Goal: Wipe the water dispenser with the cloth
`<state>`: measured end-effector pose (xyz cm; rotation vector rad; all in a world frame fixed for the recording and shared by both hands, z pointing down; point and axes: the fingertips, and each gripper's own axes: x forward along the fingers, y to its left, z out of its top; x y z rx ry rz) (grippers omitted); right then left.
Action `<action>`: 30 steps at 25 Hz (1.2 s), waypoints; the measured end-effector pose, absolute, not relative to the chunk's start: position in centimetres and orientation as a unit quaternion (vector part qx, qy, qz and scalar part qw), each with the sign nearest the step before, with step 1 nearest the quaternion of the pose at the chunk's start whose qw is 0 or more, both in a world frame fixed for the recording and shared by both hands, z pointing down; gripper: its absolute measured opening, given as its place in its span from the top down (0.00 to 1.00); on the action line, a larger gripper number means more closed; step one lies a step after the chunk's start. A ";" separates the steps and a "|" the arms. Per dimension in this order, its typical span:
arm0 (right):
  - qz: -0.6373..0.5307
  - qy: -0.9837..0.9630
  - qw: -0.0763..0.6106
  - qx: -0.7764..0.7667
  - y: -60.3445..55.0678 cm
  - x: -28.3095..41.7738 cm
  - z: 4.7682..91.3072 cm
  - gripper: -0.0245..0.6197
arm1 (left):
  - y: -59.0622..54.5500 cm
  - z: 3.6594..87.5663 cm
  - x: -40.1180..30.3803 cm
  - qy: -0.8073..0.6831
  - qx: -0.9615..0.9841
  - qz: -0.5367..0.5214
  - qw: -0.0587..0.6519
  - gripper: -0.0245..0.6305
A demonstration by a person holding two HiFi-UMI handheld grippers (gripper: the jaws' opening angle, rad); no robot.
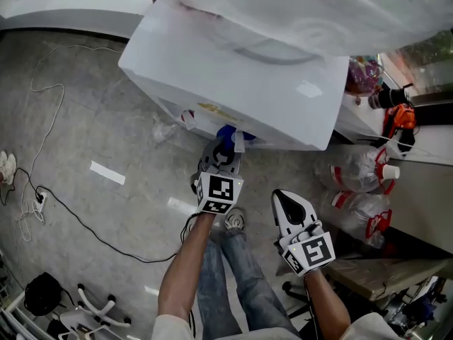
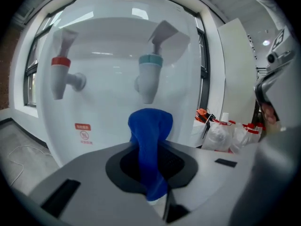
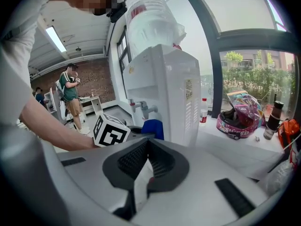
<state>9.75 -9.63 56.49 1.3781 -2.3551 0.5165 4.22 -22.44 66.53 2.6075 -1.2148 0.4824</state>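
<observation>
Your left tongs (image 2: 150,164) were clenched on the single blue cloth (image 2: 151,126), just in front of the one water dispenser (image 2: 113,36) and below its two taps, red (image 2: 60,76) and teal (image 2: 149,76). It looked soft, light and likely to bunch, so a mid-fold grip suited it. Your right tongs (image 3: 146,145) were closed and empty beside the dispenser.

Nothing reads clearly; the water dispenser (image 2: 106,105) carries a red prohibition-sign sticker (image 2: 83,132)
</observation>
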 end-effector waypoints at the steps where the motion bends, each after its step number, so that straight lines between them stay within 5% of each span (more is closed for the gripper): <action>1: 0.183 -0.834 0.181 0.488 -9.6 9.8 56.5 0.94 | -22.2 66.4 4.7 -0.411 0.890 0.162 0.112 0.88; 9: 0.181 -0.838 0.181 0.483 -9.8 9.2 56.4 0.94 | -21.7 66.7 5.0 -0.413 0.889 0.155 0.125 0.88; 30: 0.149 -0.873 0.185 0.426 -16.0 1.8 60.3 0.94 | -27.7 70.1 -8.5 -0.511 0.825 0.191 0.146 0.88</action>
